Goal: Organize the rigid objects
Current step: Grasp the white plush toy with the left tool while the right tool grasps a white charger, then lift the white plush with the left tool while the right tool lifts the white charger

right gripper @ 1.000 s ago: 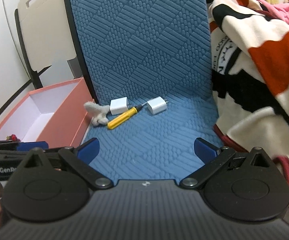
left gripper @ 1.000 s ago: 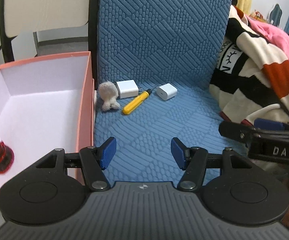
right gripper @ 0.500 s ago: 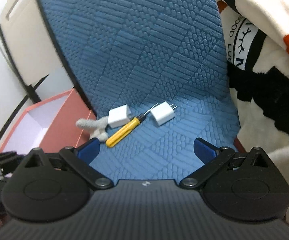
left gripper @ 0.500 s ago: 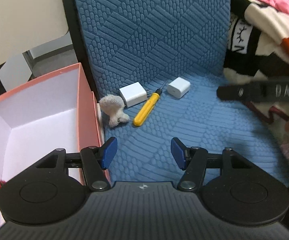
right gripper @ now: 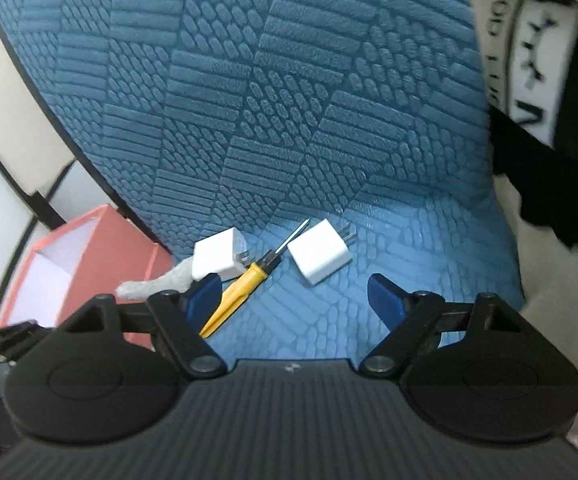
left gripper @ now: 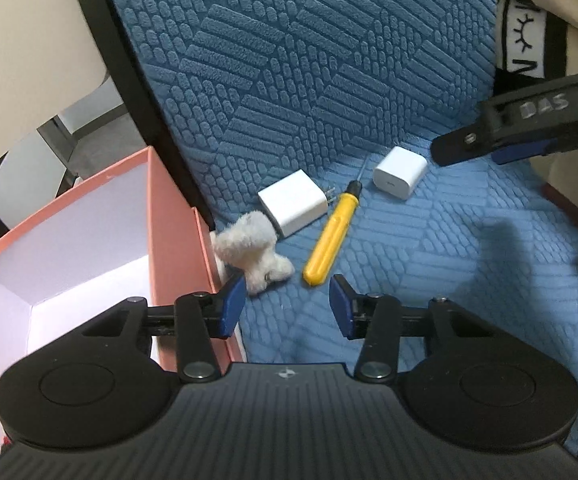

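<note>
Both grippers closing w/ nothing between pads: centre left gripper (left gripper: 287, 302) over yellow screwdriver (left gripper: 331, 240) handle, right gripper (right gripper: 295, 294) on far-right white charger (right gripper: 319, 258), avoid fluffy toy (left gripper: 251, 250).

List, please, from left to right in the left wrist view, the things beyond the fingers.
Open pink cardboard box → fluffy grey-white plush toy → yellow-handled screwdriver → white cube charger without visible prongs → right gripper.

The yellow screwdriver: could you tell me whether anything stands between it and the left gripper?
Nothing visible does. The yellow screwdriver lies on the blue mat just ahead of the left gripper, whose empty jaws are closing. The fluffy toy sits off to the left, by the left finger.
</note>
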`<state>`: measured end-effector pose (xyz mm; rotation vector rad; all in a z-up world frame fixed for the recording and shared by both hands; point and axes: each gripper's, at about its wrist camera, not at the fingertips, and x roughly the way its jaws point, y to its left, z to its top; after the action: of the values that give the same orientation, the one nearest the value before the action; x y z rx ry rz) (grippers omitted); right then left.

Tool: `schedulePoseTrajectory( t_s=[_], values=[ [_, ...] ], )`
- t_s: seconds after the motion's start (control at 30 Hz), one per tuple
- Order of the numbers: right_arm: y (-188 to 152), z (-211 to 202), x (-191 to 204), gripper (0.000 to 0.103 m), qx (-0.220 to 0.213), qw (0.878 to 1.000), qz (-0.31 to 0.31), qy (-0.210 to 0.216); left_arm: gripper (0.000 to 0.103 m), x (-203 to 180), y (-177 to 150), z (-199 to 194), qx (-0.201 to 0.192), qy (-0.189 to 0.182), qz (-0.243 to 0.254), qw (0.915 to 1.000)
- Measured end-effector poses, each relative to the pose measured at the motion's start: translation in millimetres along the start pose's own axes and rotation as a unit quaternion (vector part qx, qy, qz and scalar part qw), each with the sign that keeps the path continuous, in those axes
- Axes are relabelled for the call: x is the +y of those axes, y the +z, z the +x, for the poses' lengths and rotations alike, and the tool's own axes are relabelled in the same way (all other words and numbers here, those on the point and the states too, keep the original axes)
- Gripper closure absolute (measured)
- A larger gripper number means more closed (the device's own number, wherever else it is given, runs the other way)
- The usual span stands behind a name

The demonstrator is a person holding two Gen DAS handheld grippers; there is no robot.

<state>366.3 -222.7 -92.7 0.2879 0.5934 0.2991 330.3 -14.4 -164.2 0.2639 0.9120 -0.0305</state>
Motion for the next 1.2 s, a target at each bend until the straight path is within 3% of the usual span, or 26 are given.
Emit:
schedulePoseTrajectory(
  t_s=[0.23,0.47,0.8,0.93,1.07,1.2],
  values=[
    [14,41,11,0.025,0.031,0.997,-0.069,-0.028,0.05,-5,16,16,-0.001,0.034,0.017,0.9993],
    [19,67,19,0.029,0.044,0.992,-0.116,-0.032,0.051,-6,28,31,0.013,0.048,0.075,0.996],
    [13,93,25,0.03,0.058,0.979,-0.183,-0.066,0.074,-11,36,49,0.053,0.088,0.188,0.9768],
    [11,105,24,0.038,0.073,0.976,-0.191,-0.074,0.079,-9,36,56,0.062,0.096,0.216,0.9696],
    [13,109,19,0.056,0.078,0.978,-0.179,-0.076,0.082,-8,33,53,0.06,0.094,0.231,0.9665],
    [19,105,10,0.056,0.081,0.983,-0.151,-0.07,0.086,-9,32,48,0.06,0.085,0.231,0.9673]
  ],
)
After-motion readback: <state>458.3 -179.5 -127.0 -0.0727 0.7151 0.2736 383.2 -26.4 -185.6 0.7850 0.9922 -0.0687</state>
